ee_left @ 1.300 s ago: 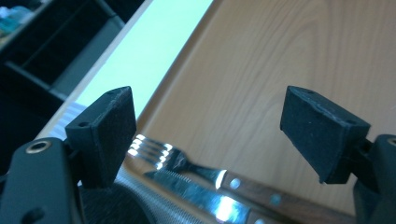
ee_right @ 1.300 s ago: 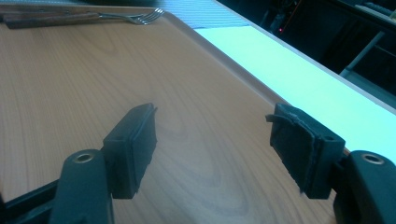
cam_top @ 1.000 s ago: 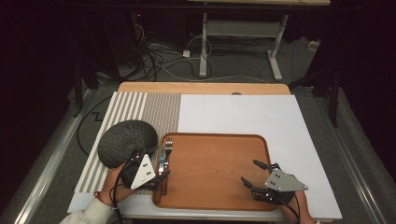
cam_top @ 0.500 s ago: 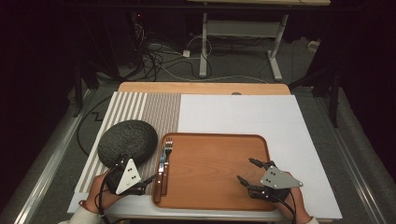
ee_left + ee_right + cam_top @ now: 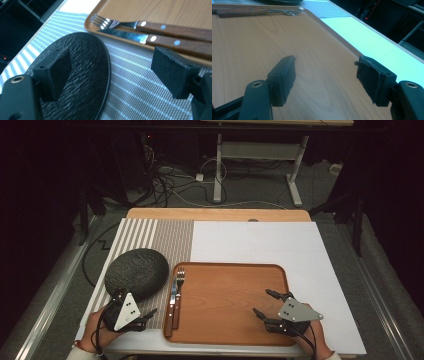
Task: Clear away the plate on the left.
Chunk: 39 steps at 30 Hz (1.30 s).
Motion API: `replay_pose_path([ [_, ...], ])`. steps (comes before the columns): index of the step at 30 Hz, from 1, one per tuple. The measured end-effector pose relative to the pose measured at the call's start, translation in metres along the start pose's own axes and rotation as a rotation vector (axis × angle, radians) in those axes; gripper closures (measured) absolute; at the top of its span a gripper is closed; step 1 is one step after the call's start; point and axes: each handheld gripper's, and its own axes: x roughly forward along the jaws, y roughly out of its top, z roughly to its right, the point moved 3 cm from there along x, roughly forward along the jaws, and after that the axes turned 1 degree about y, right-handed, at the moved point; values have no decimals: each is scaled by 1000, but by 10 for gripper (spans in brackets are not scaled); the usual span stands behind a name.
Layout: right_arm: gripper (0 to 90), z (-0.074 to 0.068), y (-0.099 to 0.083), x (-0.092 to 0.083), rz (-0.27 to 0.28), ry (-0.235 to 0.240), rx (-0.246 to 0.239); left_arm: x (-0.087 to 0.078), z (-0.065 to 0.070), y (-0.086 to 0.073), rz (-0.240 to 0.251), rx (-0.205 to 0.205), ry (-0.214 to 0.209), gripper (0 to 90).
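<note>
**Tray setting, both grippers idle**

Left gripper wide open, empty, beside round black textured plate on striped mat. Right gripper wide open over rectangular wooden tray. Wood-handled fork and knife at tray's left edge: likely stiff, light; grasp at handles. Rivets legible in left gripper view.

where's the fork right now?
In the high view the fork lies along the left edge of the wooden tray, beside the knife, just right of the black plate.
</note>
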Motion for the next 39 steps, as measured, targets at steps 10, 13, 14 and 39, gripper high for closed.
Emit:
replay_pose_path([
  [10,320,-2,0,0,-4,4,-7,-10,-12,-20,-30,-27,21,163],
  [13,320,-2,1,-2,3,2,-12,-12,-17,-26,-35,-36,24,163],
  [14,320,-2,1,-2,3,1,-11,-13,-18,-27,-40,-33,28,162],
  [39,320,-6,-1,-3,-10,5,-16,-7,-52,-70,-260,143,180,206],
])
